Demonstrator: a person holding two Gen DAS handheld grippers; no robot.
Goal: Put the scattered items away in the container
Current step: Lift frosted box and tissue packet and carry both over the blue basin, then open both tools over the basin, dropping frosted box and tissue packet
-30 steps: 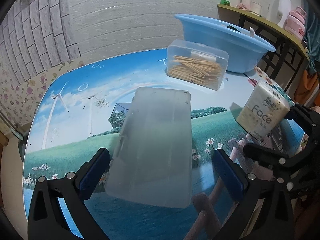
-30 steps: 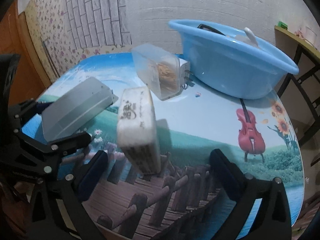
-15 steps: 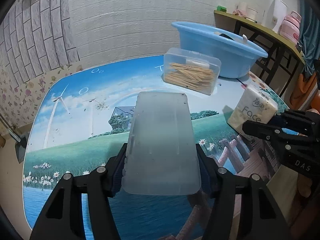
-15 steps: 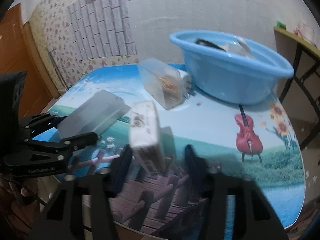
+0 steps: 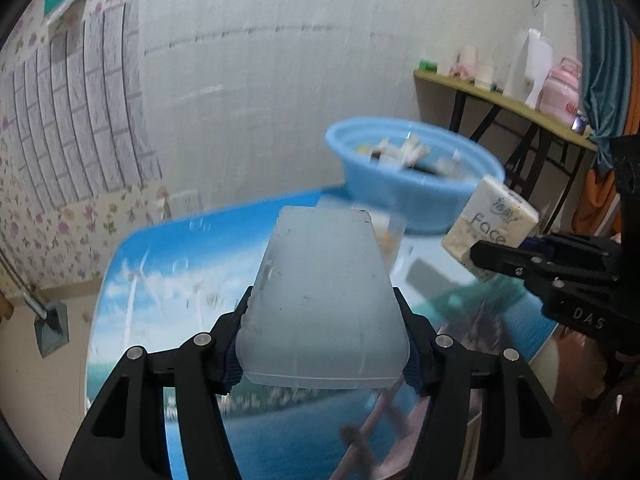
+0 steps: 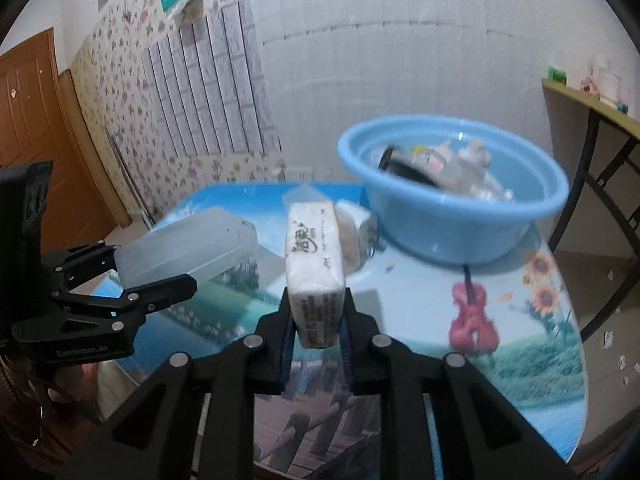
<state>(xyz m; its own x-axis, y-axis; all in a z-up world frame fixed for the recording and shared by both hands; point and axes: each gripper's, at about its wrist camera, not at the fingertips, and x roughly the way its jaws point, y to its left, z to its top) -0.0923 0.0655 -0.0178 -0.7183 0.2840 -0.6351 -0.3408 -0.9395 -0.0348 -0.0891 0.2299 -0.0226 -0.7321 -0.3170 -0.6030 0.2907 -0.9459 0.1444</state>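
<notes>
Frosted plastic now sits clamped in the left tool (image 5: 322,364): a second ago the case (image 5: 320,304) lay flat on the worktop (image 5: 168,280) between spread fingers, and it is now raised off the surface. The right tool (image 6: 316,332) likewise stood wide around the upright tissue pack (image 6: 314,264) and now pinches its near end, lifted clear. Both views are streaked with blur, so the basin's (image 6: 452,224) contents read only as pale and dark shapes. A toothpick box (image 6: 352,236) is mostly hidden behind the pack and the case. The basin stands at the far right of the worktop, beyond both tools. From the left view the pack hangs at right, just in front of the basin.
</notes>
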